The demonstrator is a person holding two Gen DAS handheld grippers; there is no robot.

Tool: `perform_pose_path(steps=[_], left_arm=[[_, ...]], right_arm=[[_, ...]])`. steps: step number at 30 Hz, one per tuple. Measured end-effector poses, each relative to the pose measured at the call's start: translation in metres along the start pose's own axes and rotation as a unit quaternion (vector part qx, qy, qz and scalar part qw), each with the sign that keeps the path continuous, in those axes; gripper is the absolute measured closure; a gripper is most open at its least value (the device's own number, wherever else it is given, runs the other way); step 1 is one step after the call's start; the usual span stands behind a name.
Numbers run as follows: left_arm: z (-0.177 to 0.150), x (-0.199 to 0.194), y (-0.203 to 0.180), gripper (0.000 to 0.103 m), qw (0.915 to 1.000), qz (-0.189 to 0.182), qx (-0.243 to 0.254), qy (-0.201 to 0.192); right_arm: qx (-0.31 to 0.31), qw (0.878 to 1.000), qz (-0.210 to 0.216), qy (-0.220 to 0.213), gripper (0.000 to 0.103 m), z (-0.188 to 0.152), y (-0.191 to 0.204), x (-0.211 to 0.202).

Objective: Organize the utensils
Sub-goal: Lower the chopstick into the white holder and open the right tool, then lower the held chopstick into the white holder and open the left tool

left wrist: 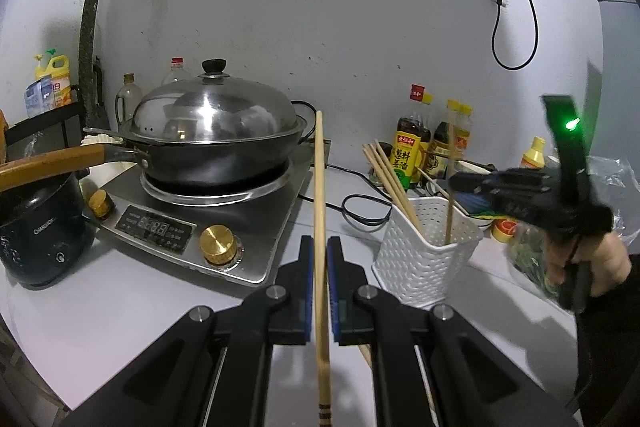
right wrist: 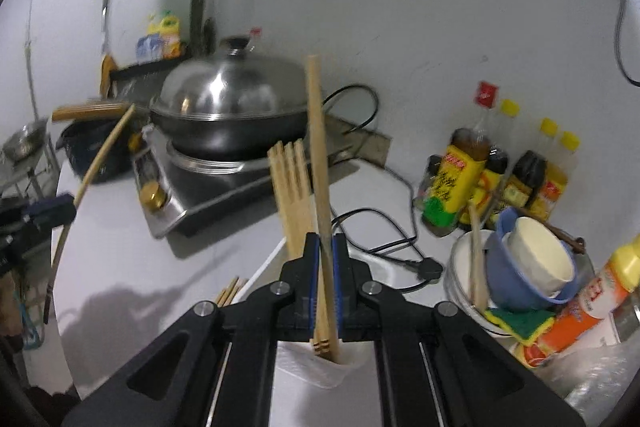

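Note:
My left gripper (left wrist: 320,255) is shut on a long bamboo chopstick (left wrist: 319,187) that stands upright between the blue pads, left of the white perforated utensil holder (left wrist: 424,251). The holder has several chopsticks (left wrist: 390,179) leaning in it. My right gripper (right wrist: 325,259) is shut on another chopstick (right wrist: 318,155), held upright with its lower end inside the holder (right wrist: 320,367), beside the other chopsticks (right wrist: 290,183). The right gripper also shows in the left wrist view (left wrist: 460,183), above the holder. The left gripper (right wrist: 48,211) shows at the left edge of the right wrist view.
A lidded wok (left wrist: 212,131) sits on an induction cooker (left wrist: 188,223) at the back left. A black pot (left wrist: 40,239) stands left of it. Sauce bottles (right wrist: 500,167), stacked bowls (right wrist: 524,263), a sponge (right wrist: 516,323) and a black cable (right wrist: 384,235) crowd the right side.

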State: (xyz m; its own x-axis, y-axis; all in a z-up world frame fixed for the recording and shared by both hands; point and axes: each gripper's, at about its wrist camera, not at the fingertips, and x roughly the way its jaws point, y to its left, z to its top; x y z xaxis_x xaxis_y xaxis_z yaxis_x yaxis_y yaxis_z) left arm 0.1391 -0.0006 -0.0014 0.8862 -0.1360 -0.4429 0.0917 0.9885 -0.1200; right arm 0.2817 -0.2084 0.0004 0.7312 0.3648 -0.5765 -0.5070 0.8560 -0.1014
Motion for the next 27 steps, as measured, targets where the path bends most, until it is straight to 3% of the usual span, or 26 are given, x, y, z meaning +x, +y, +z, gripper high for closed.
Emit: perform_pose_path(steps=[3,6,7,23,27], left_arm=[[0.001,0.002,0.0,0.097,1.0,-0.005,-0.005,0.0],[0.003,0.004,-0.001,0.097,0.9999,-0.005,-0.009,-0.002],[0.004,0.005,-0.001,0.097,0.9999,-0.006,-0.01,-0.002],[0.03,0.055,-0.032,0.098,0.9973,-0.054,-0.049,0.01],[0.048,0.05,-0.045,0.098,0.9973,-0.061,-0.04,-0.012]], right_arm=[[0.005,1.0,0.002,0.008,0.095,-0.001,0.004,0.012],[0.018,1.0,0.01,-0.007,0.058,-0.002,0.004,0.011],[0.022,1.0,0.013,-0.012,0.057,-0.002,0.002,0.009],[0.105,0.994,0.016,-0.024,0.056,-0.04,-0.062,-0.01],[0.125,0.992,0.019,-0.031,0.056,-0.05,-0.077,-0.012]])
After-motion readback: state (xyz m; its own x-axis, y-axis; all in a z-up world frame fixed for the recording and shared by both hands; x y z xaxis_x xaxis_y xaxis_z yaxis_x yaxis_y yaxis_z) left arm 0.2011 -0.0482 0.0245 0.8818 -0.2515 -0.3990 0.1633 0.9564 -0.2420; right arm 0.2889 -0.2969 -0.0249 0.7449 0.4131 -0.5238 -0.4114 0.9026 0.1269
